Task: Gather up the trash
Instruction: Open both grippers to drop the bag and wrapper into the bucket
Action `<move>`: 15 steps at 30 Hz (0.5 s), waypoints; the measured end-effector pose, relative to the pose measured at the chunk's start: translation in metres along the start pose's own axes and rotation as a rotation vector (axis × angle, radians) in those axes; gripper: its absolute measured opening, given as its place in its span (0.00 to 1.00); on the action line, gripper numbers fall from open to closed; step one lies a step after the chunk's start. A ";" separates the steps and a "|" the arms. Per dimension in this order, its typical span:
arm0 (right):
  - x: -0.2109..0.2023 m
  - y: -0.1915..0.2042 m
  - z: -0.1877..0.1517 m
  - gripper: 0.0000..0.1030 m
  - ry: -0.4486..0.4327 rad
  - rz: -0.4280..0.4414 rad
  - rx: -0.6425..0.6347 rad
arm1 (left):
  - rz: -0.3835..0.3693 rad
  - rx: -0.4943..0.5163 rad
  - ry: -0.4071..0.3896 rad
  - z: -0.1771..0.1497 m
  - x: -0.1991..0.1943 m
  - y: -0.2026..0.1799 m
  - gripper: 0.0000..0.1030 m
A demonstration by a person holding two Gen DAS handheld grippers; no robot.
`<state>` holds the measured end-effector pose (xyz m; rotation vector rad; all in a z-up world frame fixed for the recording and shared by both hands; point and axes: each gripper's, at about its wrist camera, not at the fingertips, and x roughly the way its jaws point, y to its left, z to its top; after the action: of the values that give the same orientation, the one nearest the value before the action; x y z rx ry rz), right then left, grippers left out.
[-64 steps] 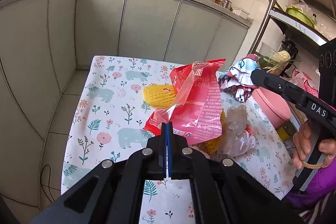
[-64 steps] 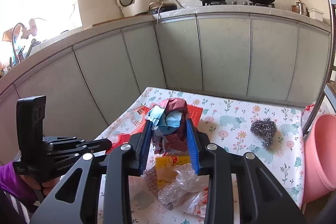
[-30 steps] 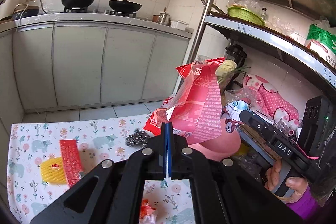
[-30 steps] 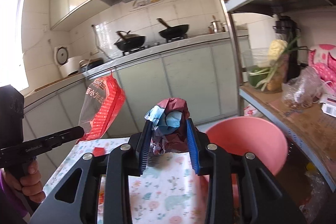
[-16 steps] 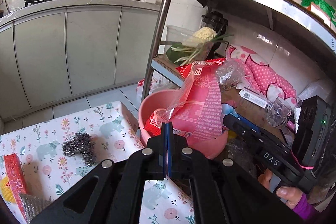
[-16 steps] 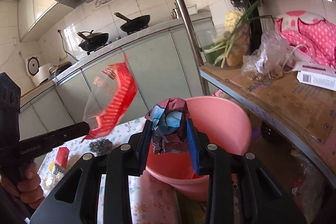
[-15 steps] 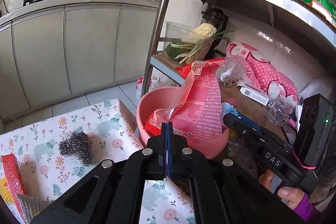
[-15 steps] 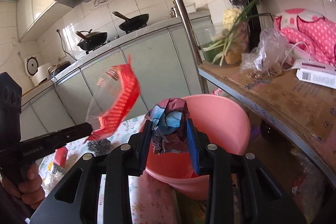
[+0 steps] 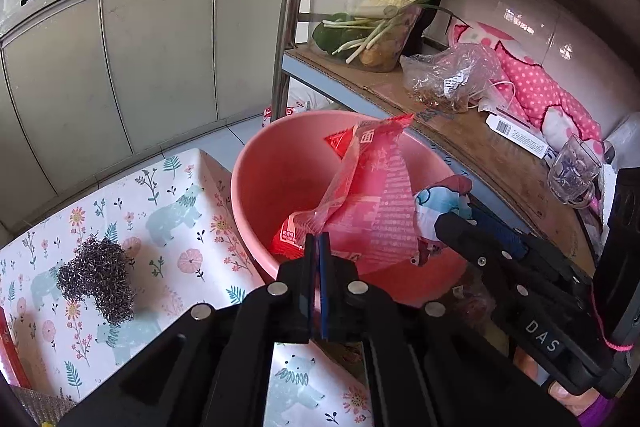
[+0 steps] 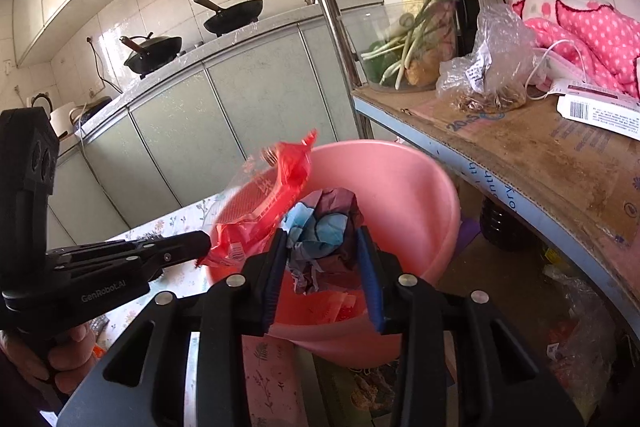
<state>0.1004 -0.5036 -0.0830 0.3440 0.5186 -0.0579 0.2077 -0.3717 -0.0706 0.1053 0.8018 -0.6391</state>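
A pink plastic bin point(image 9: 280, 167) stands beside the table, below a shelf; it also shows in the right wrist view point(image 10: 400, 187). My left gripper point(image 9: 318, 243) is shut on a red plastic wrapper point(image 9: 376, 195) and holds it over the bin's opening. The wrapper also shows in the right wrist view point(image 10: 272, 195). My right gripper point(image 10: 322, 247) is shut on a crumpled wad of blue and dark red wrappers point(image 10: 324, 231), also over the bin. In the left wrist view the wad point(image 9: 440, 199) sits just right of the red wrapper.
A steel wool scourer point(image 9: 98, 273) lies on the floral tablecloth point(image 9: 172, 211) left of the bin. The shelf point(image 9: 460, 131) with vegetables, bags and a glass overhangs the bin at right. A metal shelf post point(image 9: 290, 7) rises behind it.
Both grippers have swung from over the table to the right and lowered over the pink bin, each still holding its trash.
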 end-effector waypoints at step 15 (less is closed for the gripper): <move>-0.006 0.007 0.001 0.48 0.022 -0.017 0.002 | -0.035 -0.091 -0.039 0.003 -0.027 0.019 0.22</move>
<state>0.0966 -0.4973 -0.0773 0.3423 0.5435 -0.0712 0.2063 -0.3445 -0.0526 -0.0040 0.7953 -0.6353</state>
